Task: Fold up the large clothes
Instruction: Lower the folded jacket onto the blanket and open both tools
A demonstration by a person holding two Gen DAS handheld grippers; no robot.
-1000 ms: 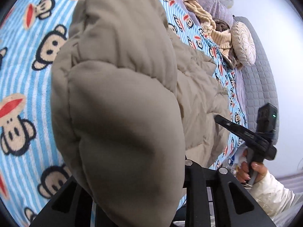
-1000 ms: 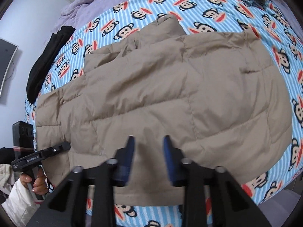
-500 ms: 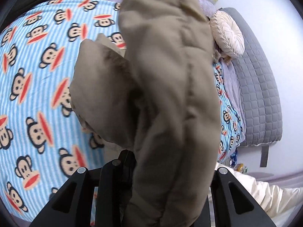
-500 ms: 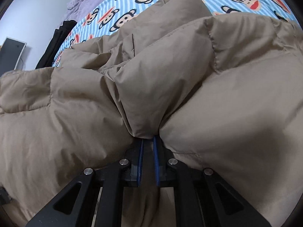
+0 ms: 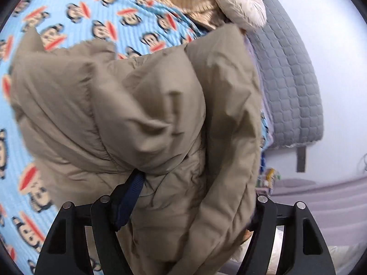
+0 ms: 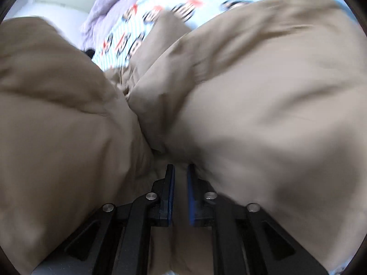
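Left gripper (image 5: 174,197) clamped on a bunched fold of the tan puffer jacket (image 5: 142,105); one blue pad (image 5: 130,197) visible, the other finger buried in fabric; jacket lifted, filling the view centre, monkey-print blanket (image 5: 75,16) at 10 o'clock, round cream cushion (image 5: 240,2) at 1 o'clock; right gripper (image 6: 180,178) pinched on a jacket (image 6: 252,105) fold, narrow gap between pads; fabric bulges at 9 and 3 o'clock; right view blurred.
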